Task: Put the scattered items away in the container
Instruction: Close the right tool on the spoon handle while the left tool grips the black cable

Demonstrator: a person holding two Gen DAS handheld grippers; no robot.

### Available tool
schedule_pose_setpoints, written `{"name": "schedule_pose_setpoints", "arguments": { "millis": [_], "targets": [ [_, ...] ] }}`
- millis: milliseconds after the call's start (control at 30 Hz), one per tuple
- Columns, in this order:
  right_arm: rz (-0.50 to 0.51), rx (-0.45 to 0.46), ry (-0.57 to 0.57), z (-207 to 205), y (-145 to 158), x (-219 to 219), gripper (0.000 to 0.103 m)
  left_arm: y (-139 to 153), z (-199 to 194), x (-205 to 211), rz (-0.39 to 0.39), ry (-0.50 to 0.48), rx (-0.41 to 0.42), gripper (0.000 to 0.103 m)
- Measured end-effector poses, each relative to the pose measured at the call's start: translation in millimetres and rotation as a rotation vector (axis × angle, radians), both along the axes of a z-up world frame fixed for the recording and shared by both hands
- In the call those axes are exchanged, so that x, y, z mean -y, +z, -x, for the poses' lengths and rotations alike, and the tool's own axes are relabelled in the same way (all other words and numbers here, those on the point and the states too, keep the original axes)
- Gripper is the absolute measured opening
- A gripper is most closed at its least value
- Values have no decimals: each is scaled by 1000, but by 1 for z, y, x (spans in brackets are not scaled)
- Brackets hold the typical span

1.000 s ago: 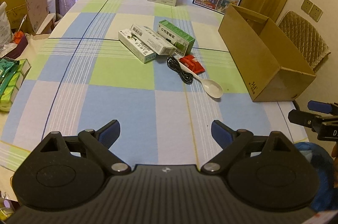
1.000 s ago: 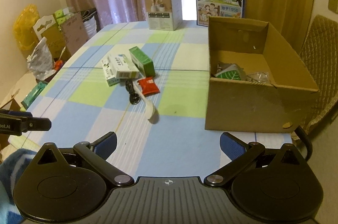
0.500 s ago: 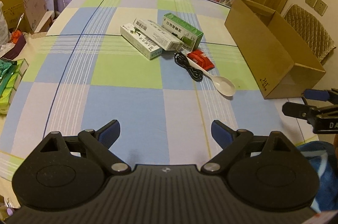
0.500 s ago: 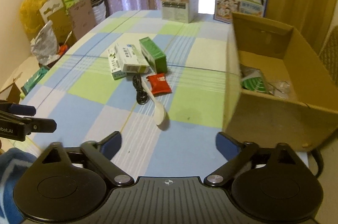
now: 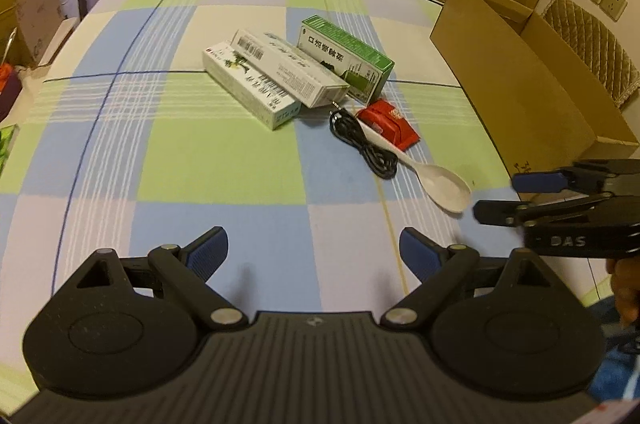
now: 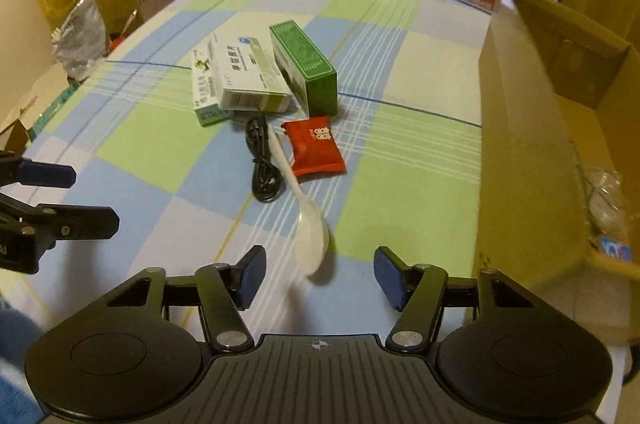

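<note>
Hovering over the near edge of the checked tablecloth point(image 5: 224, 160), left gripper point(image 5: 314, 250) has jaws spread, holding nothing. Right gripper point(image 6: 318, 276) is likewise spread and empty – white spoon point(image 6: 306, 220) bowl lies just beyond its fingertips. Black cable point(image 6: 262, 164) and red packet point(image 6: 314, 148) flank the spoon handle; green box point(image 6: 306, 68) and two white cartons point(image 6: 236, 80) sit farther back. Cardboard box point(image 6: 520, 152) stands at right, some contents inside.

Matt brown cardboard box point(image 6: 532, 128), smooth glossy white plastic spoon point(image 6: 308, 224), shiny red foil packet point(image 6: 314, 146), checked woven tablecloth point(image 5: 224, 160), printed paperboard green carton point(image 5: 344, 58), rubbery black cable point(image 6: 262, 166)
</note>
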State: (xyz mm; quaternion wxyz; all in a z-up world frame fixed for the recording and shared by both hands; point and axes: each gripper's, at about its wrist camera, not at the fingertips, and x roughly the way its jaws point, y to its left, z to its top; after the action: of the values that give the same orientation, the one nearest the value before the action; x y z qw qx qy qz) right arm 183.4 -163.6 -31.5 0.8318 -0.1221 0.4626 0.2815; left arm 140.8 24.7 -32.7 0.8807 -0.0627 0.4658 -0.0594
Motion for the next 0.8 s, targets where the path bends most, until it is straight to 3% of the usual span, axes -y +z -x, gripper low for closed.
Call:
{"name": "schedule_pose_setpoints", "arguments": {
  "millis": [100, 233, 367, 467, 633, 800],
  "targets": [
    [4, -18, 2, -13, -10, -6, 49, -7, -14, 3, -13, -16, -5, 90],
    [-2, -55, 10, -24, -23, -13, 32, -18, -29, 4, -9, -25, -17, 90],
    [-6, -58, 8, -29, -33, -17, 25, -30, -41, 5, -10, -29, -37, 87],
    [-17, -47, 2, -30, -34, -16, 6, -37, -45, 5, -11, -28, -46, 87],
    [-21, -44, 40, -25, -33, -21, 6, -45, -49, 3, -8, -16, -52, 87],
    [-92, -130, 103, -14, -33, -23, 5, -46, -49, -2, -6, 1, -51, 85]
  ]
}}
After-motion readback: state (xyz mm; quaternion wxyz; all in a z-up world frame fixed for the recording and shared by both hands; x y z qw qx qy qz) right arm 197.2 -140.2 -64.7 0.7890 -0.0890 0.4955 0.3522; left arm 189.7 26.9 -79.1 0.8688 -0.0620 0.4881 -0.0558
